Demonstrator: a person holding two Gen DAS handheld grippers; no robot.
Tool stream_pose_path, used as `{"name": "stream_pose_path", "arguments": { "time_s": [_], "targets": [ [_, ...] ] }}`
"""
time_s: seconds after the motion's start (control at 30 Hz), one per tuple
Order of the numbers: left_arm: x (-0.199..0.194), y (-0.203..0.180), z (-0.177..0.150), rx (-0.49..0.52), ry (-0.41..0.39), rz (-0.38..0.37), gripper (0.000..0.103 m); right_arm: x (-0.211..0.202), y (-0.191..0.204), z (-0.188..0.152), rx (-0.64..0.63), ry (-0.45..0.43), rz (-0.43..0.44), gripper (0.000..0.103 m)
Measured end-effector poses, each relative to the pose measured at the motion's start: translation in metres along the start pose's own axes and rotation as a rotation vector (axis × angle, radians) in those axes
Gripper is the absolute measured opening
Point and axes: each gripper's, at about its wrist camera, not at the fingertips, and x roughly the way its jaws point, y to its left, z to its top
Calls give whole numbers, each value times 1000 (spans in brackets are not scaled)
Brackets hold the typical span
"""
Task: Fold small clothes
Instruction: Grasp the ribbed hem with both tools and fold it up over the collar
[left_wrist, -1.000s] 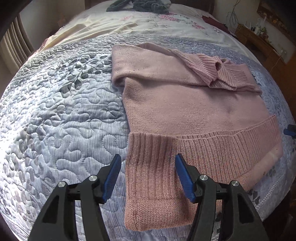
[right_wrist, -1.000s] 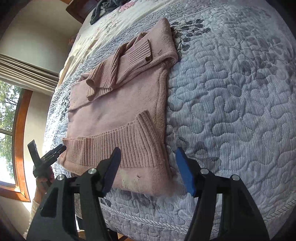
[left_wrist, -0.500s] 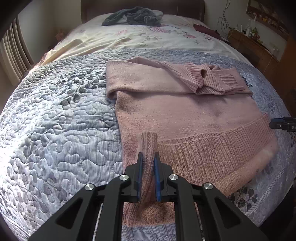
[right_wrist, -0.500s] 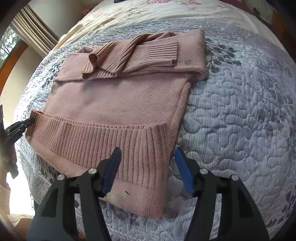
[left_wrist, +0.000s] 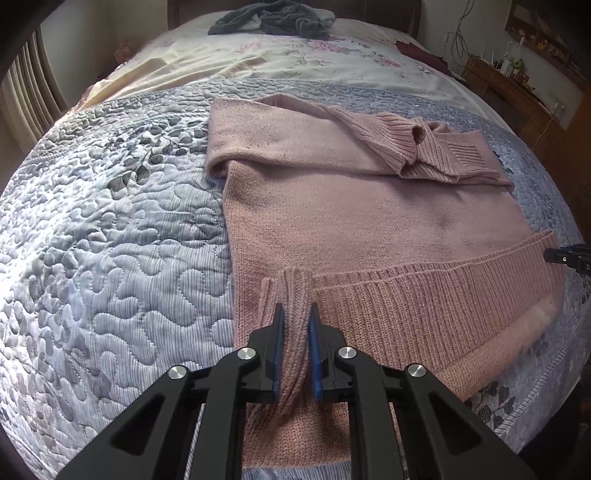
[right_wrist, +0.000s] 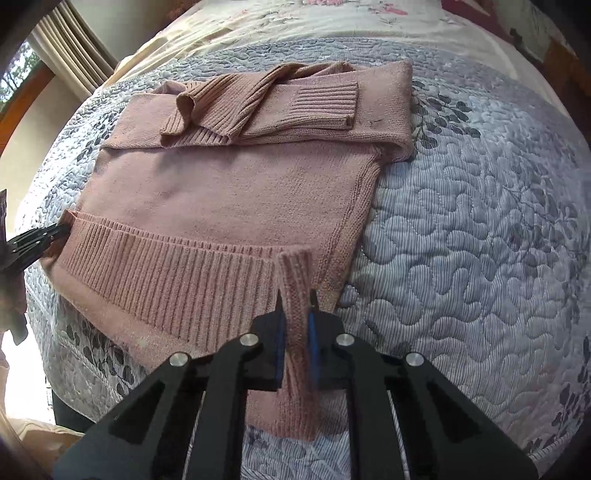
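The right gripper (right_wrist: 295, 314) has closed, both it and left gripper (left_wrist: 295, 325) pinching the pink sweater's (left_wrist: 369, 221) ribbed hem.

Sweater (left_wrist: 362, 221) on quilt (left_wrist: 110, 221); clothes pile (left_wrist: 273, 16) behind.

Left gripper (left_wrist: 295, 325): matte black frame, triangular cut-outs in arms, four silver round screws, blue pads (left_wrist: 277, 347) on inner finger faces. Right gripper (right_wrist: 295, 314): same build, black frame, four silver screws, blue pads (right_wrist: 312, 339).
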Motion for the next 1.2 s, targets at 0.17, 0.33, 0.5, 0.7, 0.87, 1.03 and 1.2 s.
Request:
{"name": "stream_pose_path", "arguments": {
  "time_s": [0.17,0.33,0.5,0.7,0.87,1.03,1.2],
  "targets": [
    [-31,-2,-6,-11,-74,-33,10,-23,1,-13,30,-43,56,9],
    [-57,3,-1,-60,-143,-68,10,-43,-2,-12,74,-78,126,8],
    [-72,7,25,-98,-205,-93,9,-67,-7,9,92,-134,170,8],
    [-80,9,75,-132,-299,-81,9,-89,-19,59,98,-218,165,8],
    [-71,14,127,-139,-347,-51,9,-90,-34,110,127,-264,159,8],
    [-48,19,177,-136,-361,-19,9,-78,-47,161,136,-282,123,8],
    [-15,29,218,-171,-358,3,9,-52,-61,210,147,-276,90,7]
  ]
}}
